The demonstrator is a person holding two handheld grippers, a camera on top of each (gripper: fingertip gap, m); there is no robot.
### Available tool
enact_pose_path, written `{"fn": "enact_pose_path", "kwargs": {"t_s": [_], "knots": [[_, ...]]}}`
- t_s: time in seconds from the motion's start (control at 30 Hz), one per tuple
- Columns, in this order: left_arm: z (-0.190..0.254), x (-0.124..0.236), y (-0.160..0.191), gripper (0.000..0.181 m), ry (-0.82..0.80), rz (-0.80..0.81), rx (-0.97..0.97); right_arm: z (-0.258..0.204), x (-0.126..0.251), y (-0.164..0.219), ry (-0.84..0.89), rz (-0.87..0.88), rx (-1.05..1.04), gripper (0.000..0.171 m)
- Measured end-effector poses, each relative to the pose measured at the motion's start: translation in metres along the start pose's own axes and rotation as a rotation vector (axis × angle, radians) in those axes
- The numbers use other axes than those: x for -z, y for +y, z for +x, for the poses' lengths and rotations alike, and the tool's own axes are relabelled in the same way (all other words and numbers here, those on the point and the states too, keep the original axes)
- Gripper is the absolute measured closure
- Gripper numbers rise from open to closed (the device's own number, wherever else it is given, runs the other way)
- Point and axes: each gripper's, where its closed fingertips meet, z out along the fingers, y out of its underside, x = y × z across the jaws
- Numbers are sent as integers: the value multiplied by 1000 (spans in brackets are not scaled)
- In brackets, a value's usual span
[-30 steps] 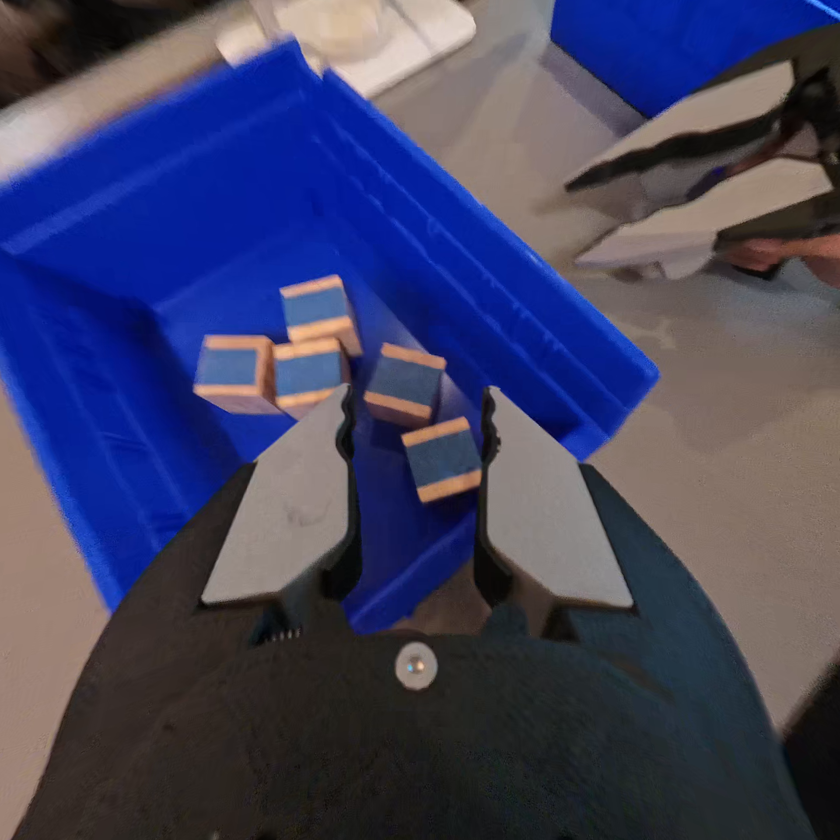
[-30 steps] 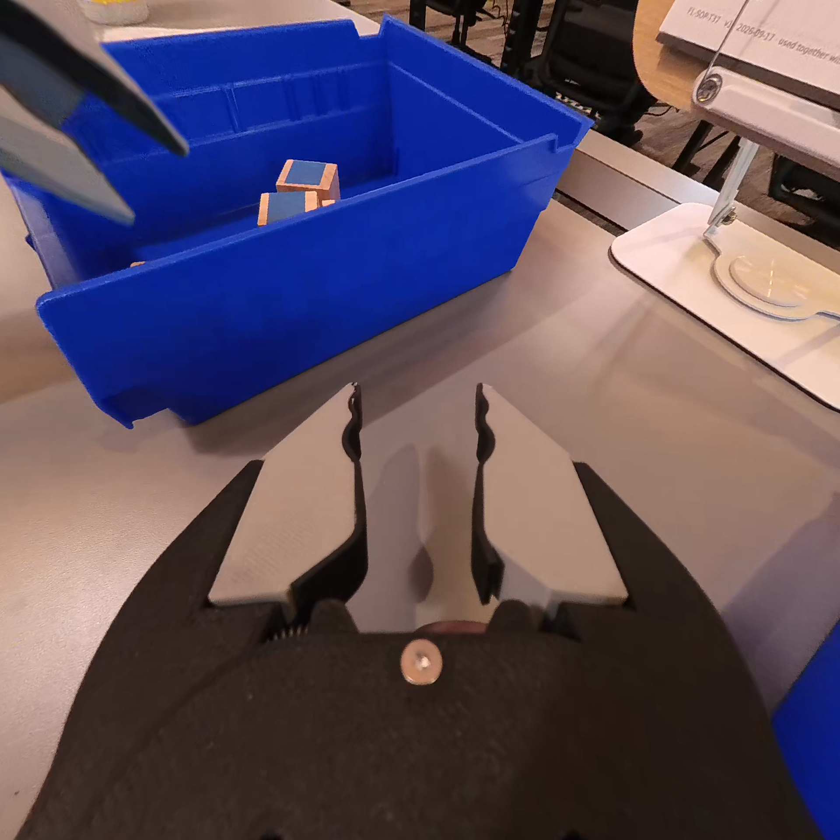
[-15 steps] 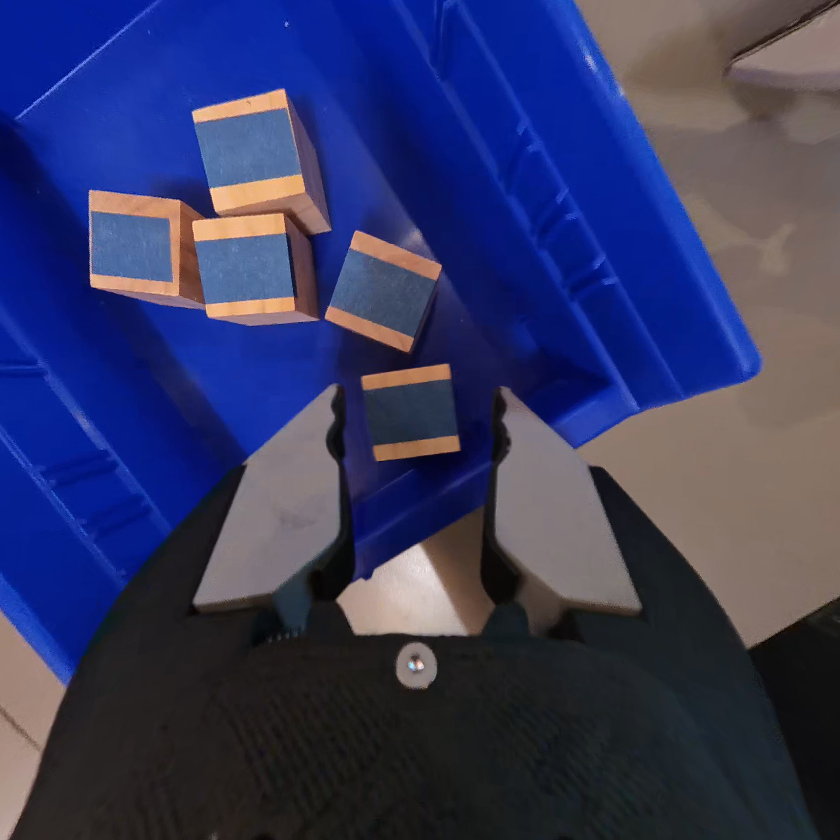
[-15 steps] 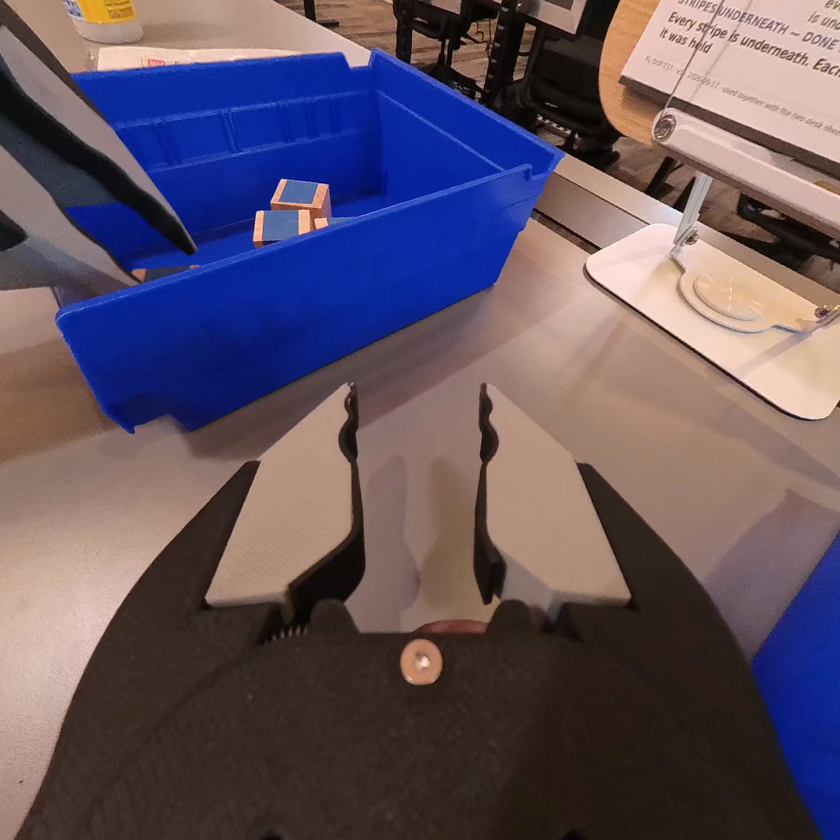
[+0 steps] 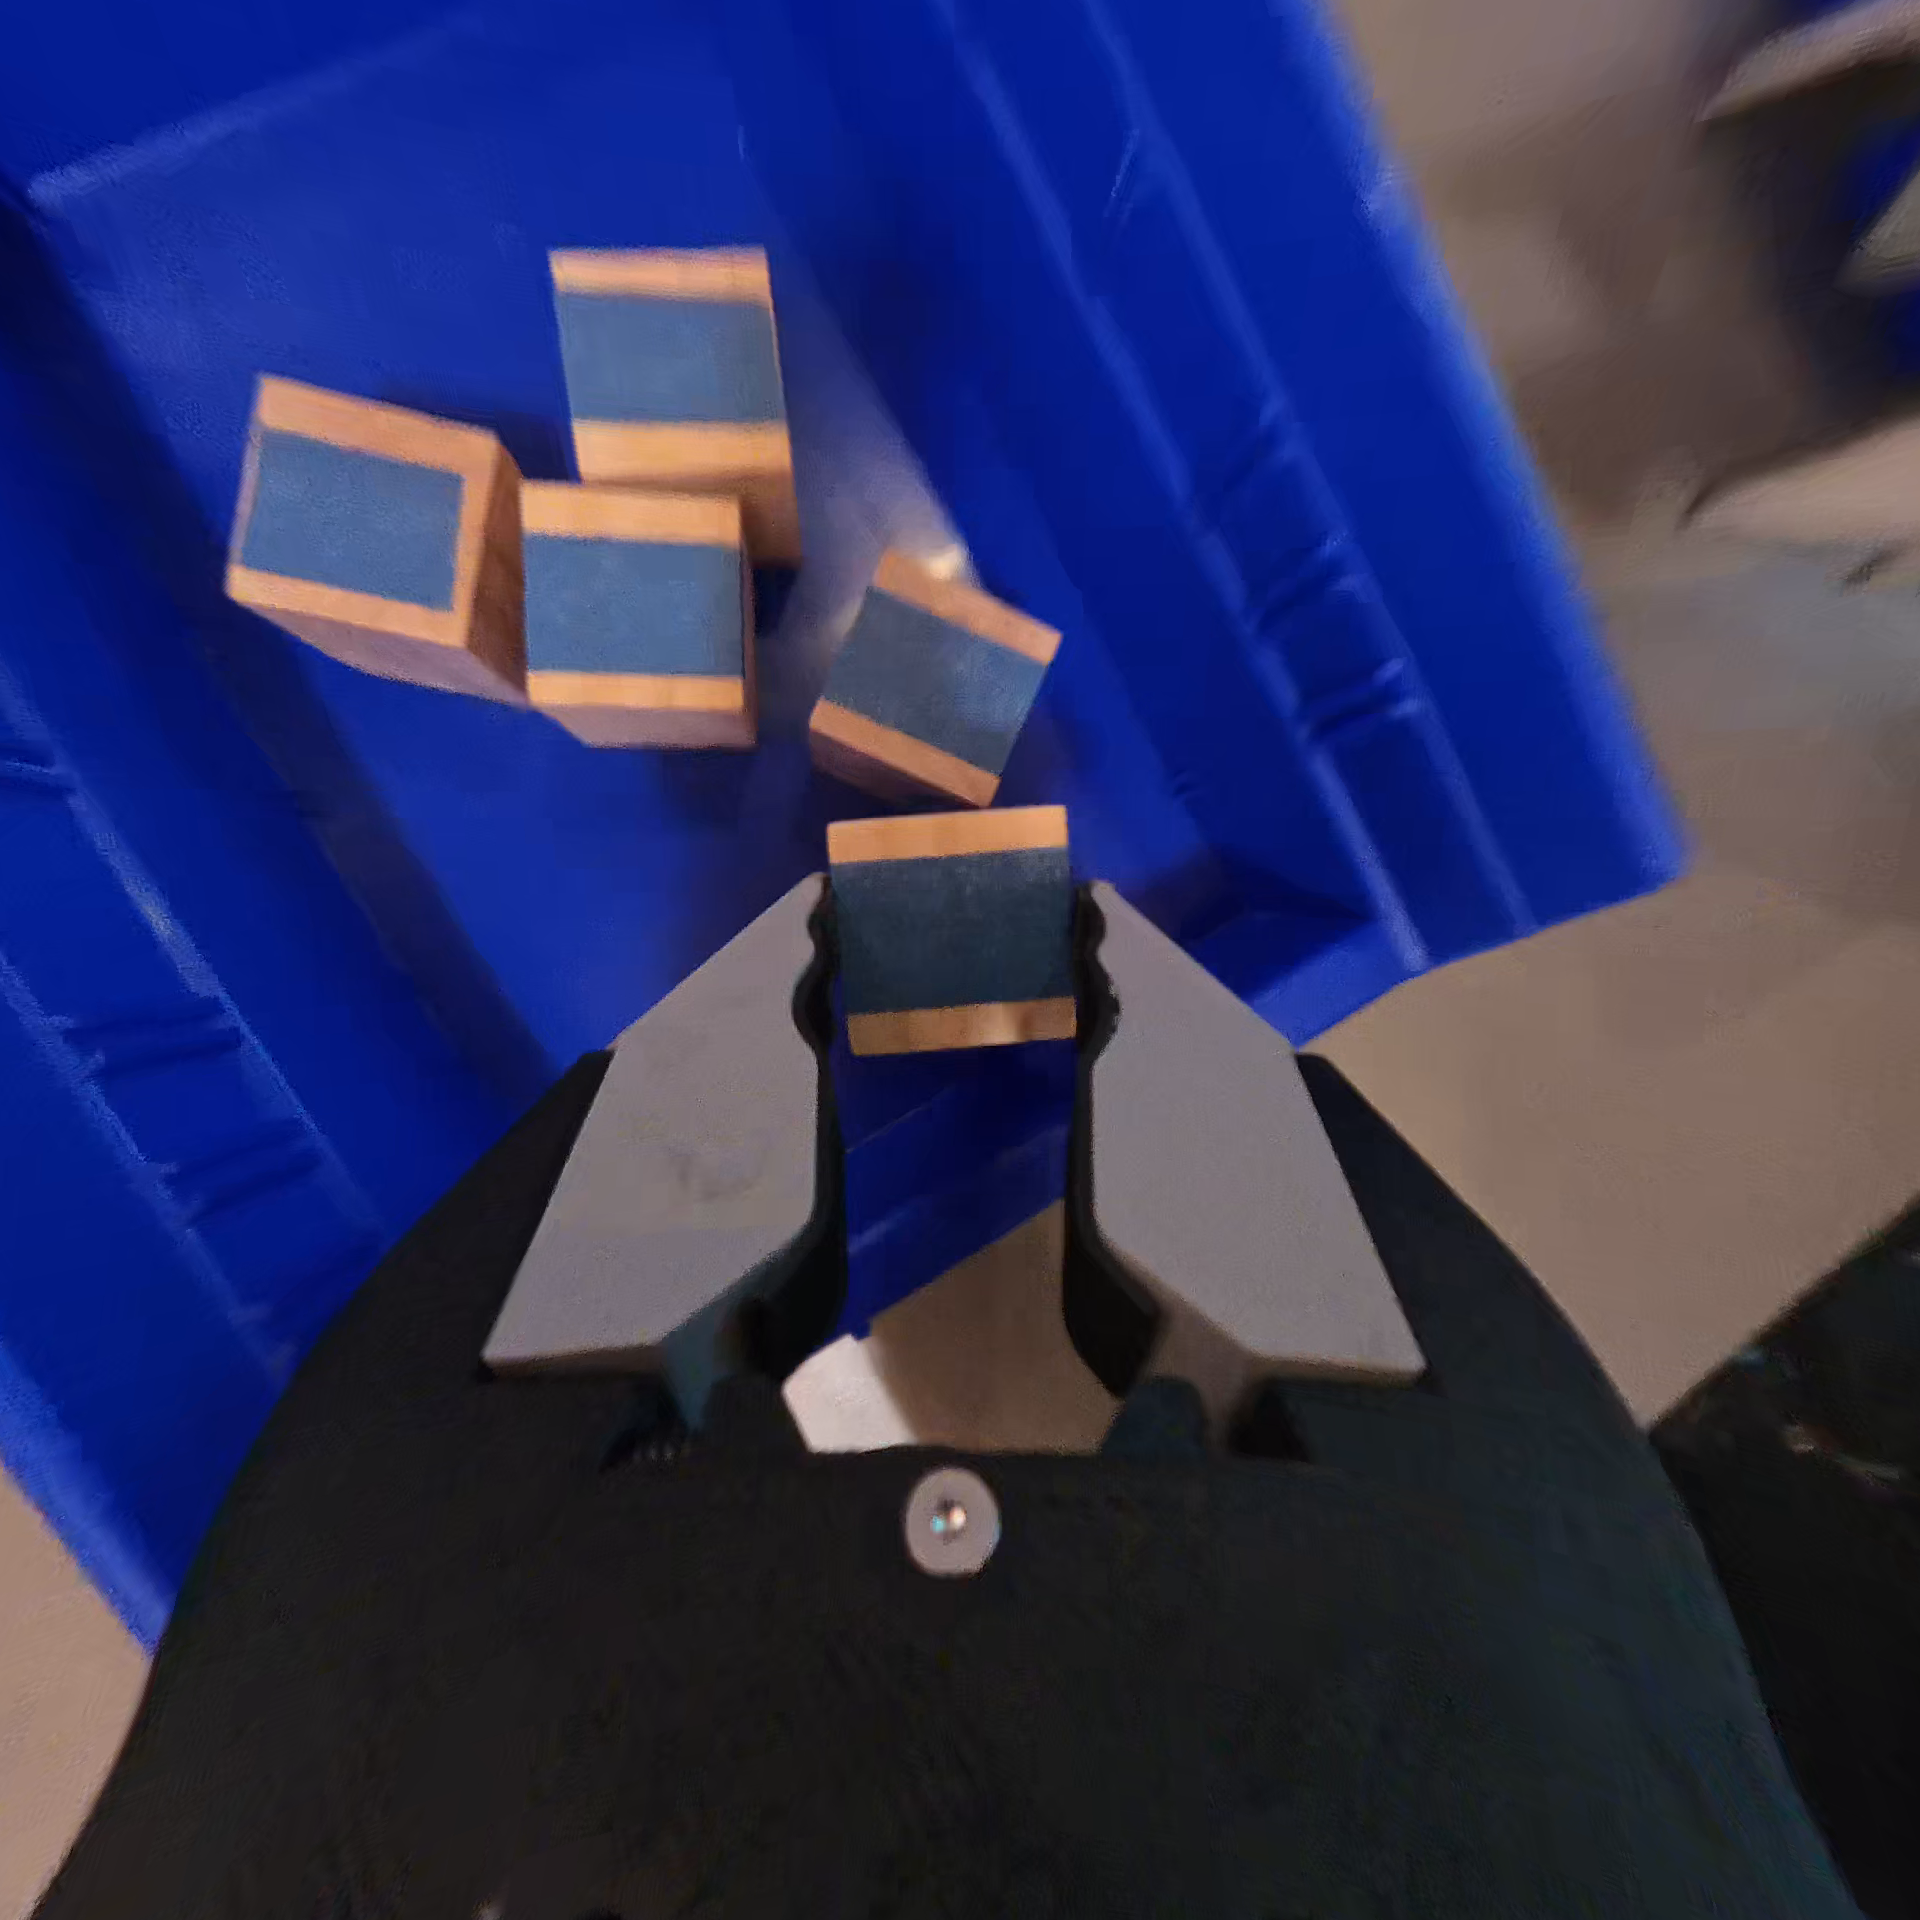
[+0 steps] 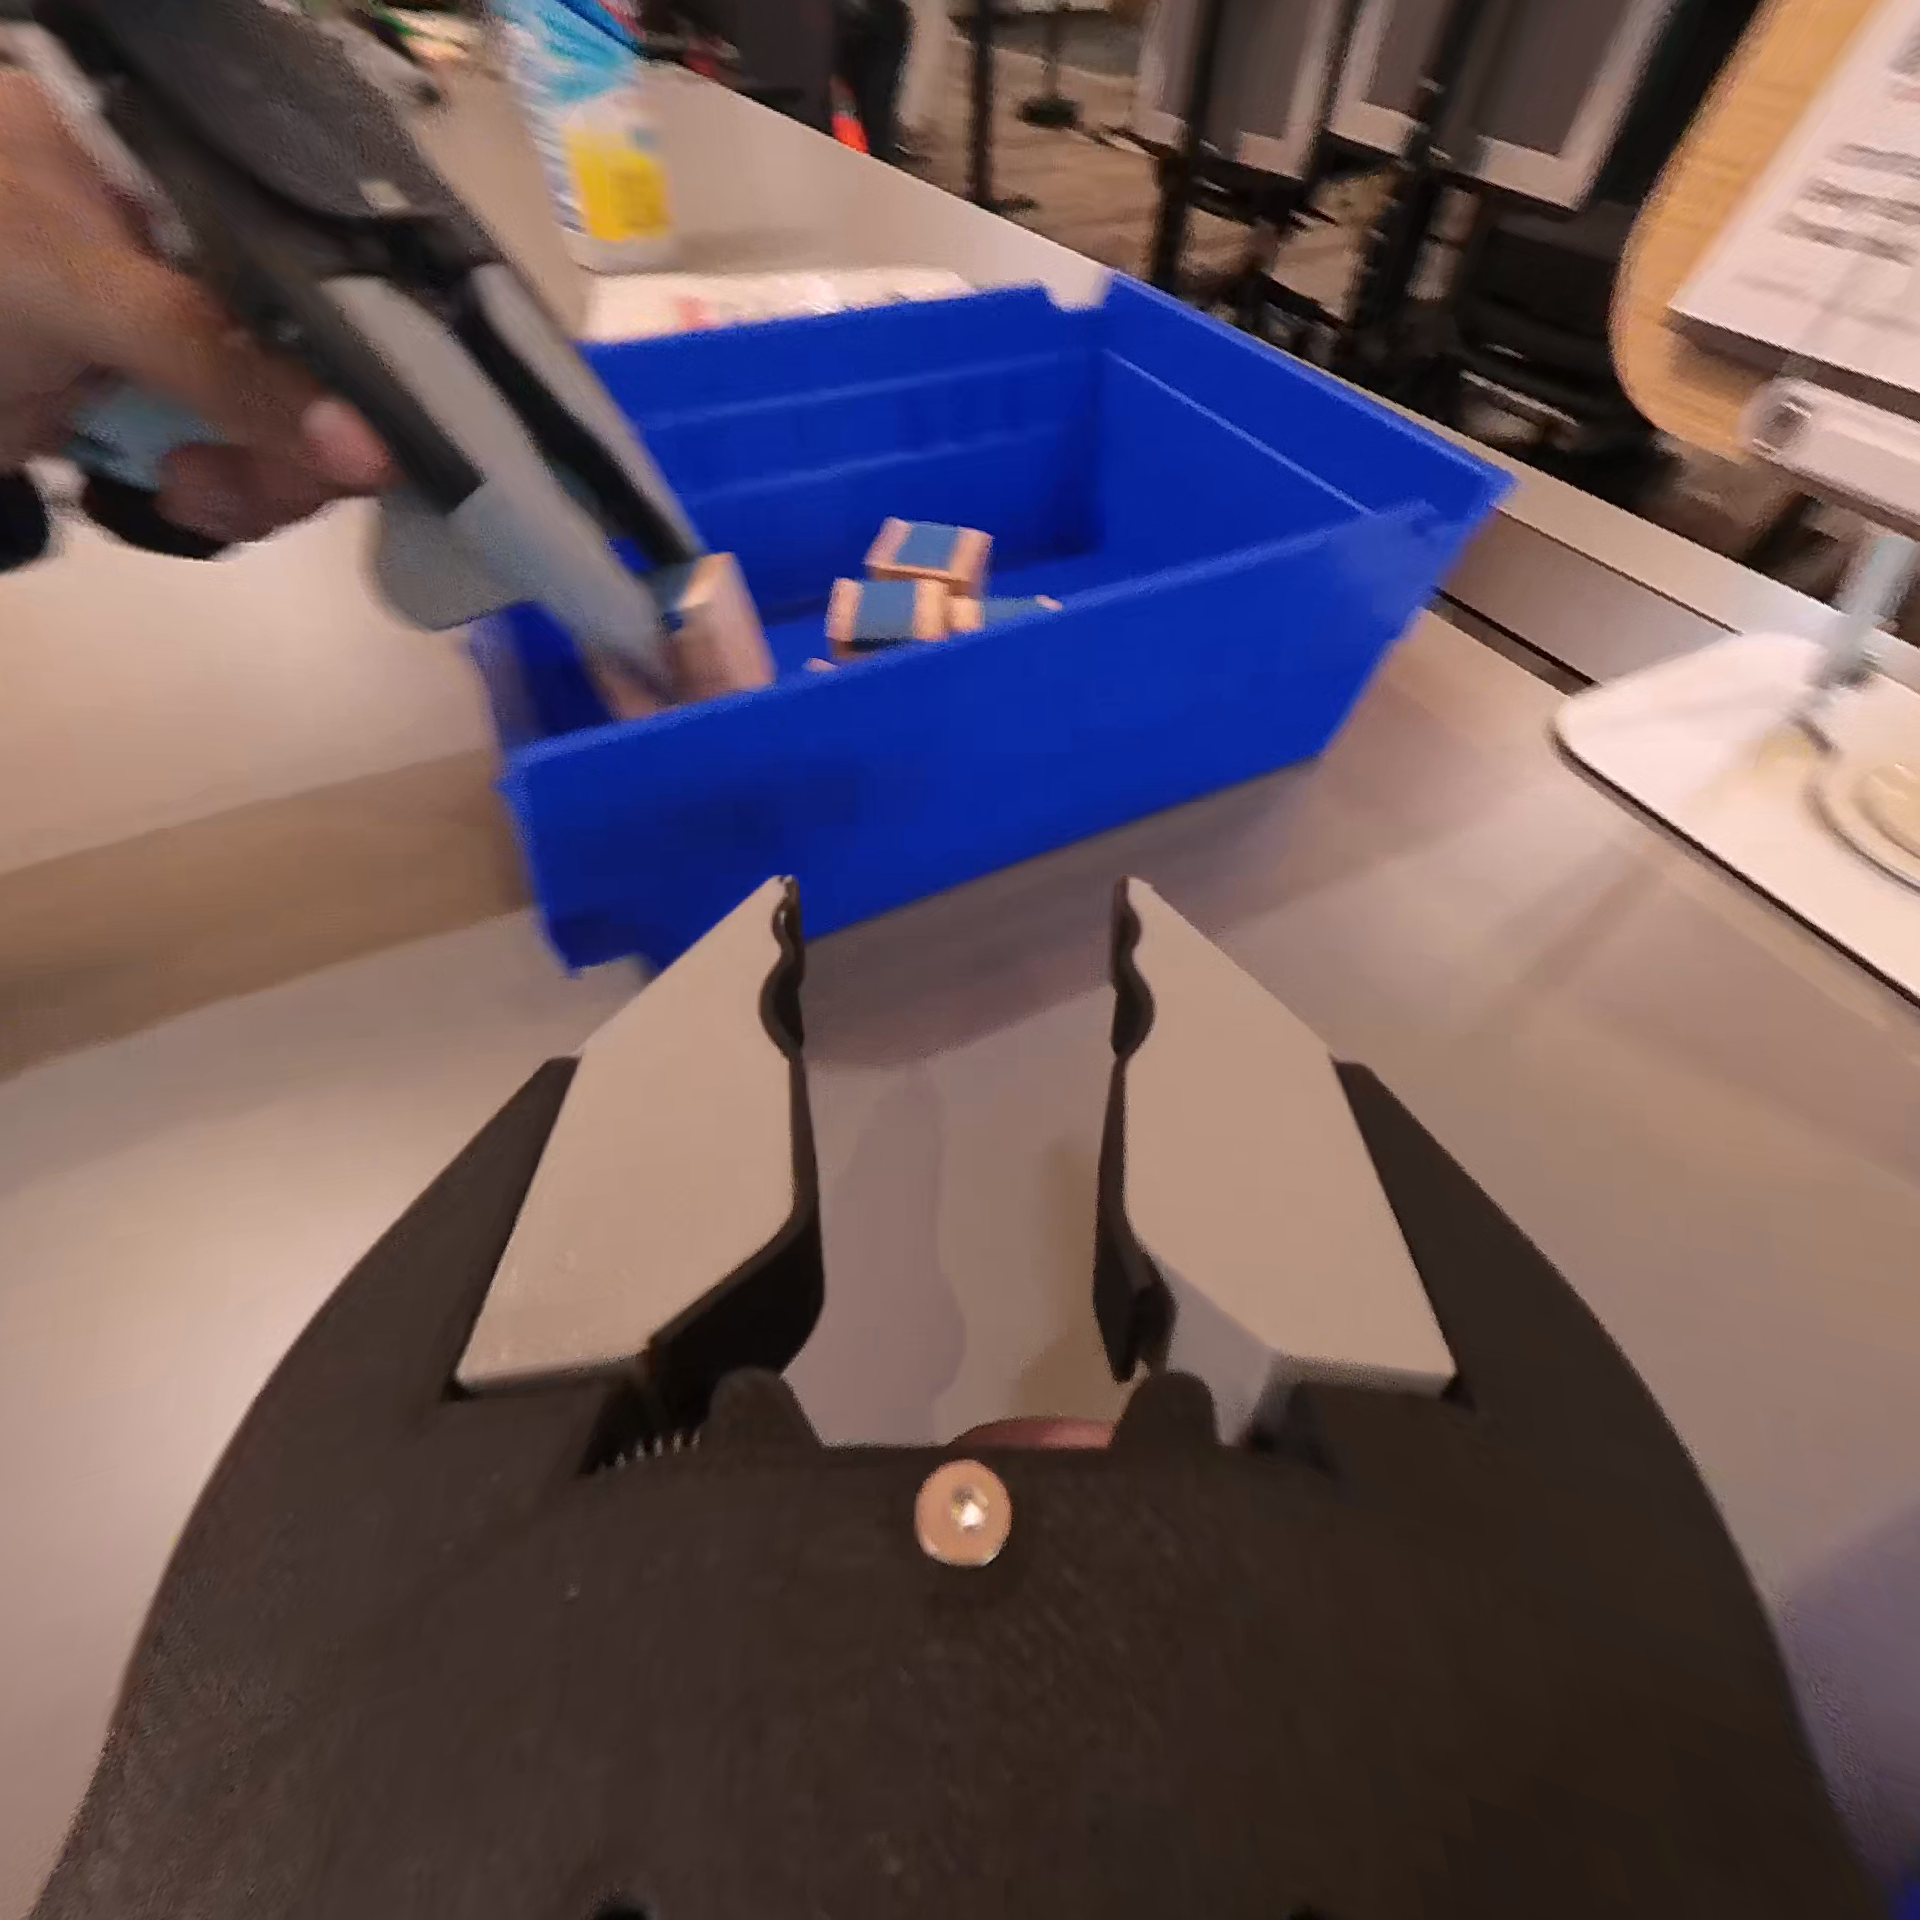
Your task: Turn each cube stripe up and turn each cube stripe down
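Observation:
Several wooden cubes with a blue stripe on top lie in a blue bin. My left gripper is shut on the nearest cube, stripe facing me, at the bin's near end. The other cubes lie farther in, stripes up. In the right wrist view the left gripper holds that cube just above the bin's near left corner, and more cubes show inside. My right gripper is open and empty over the grey table, in front of the bin.
A white stand base sits on the table at right, with a sign board above it. A bottle stands behind the bin. A second blue bin's edge shows at the left wrist view's top right, blurred.
My left gripper moved down into the bin, closed on the nearest cube and lifted it slightly. My right gripper drew back a little and stayed open.

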Motion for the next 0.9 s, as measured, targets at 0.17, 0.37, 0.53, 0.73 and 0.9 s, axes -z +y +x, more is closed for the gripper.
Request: {"fn": "enact_pose_path", "kwargs": {"t_s": [0.17, 0.37, 0.53, 0.73, 0.9], "knots": [[61, 52, -46, 138, 424, 327, 100, -56, 6, -23, -217, 116, 76, 97], [133, 61, -60, 138, 757, 372, 125, -68, 16, -48, -11, 255, 328, 103], [157, 56, -66, 138, 900, 384, 164, -63, 28, -59, 124, 317, 462, 128], [139, 75, -76, 124, 838, 503, 174, -21, 69, -76, 252, 234, 335, 129], [82, 58, -44, 122, 480, 409, 100, 80, 148, -35, 404, -297, 305, 128]]}}
